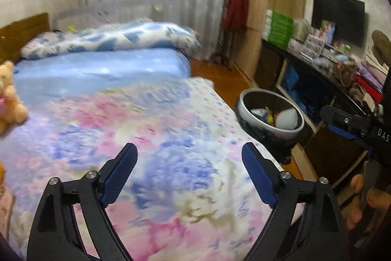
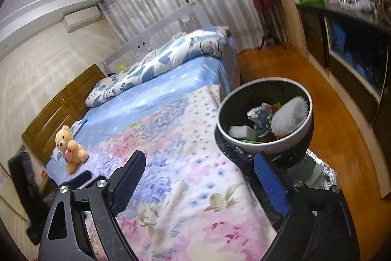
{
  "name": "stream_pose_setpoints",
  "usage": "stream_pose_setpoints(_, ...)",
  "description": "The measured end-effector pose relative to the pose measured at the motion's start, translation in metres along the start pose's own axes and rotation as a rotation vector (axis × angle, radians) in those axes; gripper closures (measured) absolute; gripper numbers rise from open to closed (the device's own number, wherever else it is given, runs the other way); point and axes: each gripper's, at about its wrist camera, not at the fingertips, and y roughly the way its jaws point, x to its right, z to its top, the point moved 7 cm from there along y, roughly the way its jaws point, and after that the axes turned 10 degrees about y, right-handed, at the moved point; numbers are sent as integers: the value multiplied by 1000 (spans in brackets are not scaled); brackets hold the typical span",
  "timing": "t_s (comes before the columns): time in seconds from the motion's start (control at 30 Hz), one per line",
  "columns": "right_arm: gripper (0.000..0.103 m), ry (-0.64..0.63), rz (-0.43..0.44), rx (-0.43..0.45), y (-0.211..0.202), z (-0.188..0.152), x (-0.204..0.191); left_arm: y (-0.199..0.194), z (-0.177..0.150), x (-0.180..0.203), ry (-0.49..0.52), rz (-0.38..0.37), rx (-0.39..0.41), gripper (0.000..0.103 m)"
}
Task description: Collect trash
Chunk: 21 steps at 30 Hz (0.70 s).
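both grippers, left gripper [image 1: 189, 151] and right gripper [image 2: 200, 160], have jaws wide and empty over the bed [image 2: 171, 138]. the trash bin [image 2: 266, 138] sits just right of the right jaws, holding a white brush [image 2: 289, 115].

Glossy metal-rimmed bin [image 2: 265, 147]; crumpled paper [image 2: 259, 114] inside. Soft floral cloth bedspread [image 2: 171, 163]. Plush teddy [image 2: 69, 148]. Polished wood floor [image 2: 330, 114]. Matt black plastic fingers [image 2: 132, 170], ribbed blue pads.
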Motion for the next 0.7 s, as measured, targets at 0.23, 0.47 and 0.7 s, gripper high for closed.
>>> stream_pose_setpoints(0.23, 0, -190, -13, 264, -56, -5, -59, -59, 5, -25, 1, 164, 164, 0)
stream_pose_setpoints(0.47, 0, -338, -39, 325, -55, -30, -84, -71, -7, -38, -10, 238, 189, 0)
stream_pose_setpoints(0.7, 0, -345, -20, 286, -50, -49, -83, -82, -14, -47, -29, 296, 196, 0)
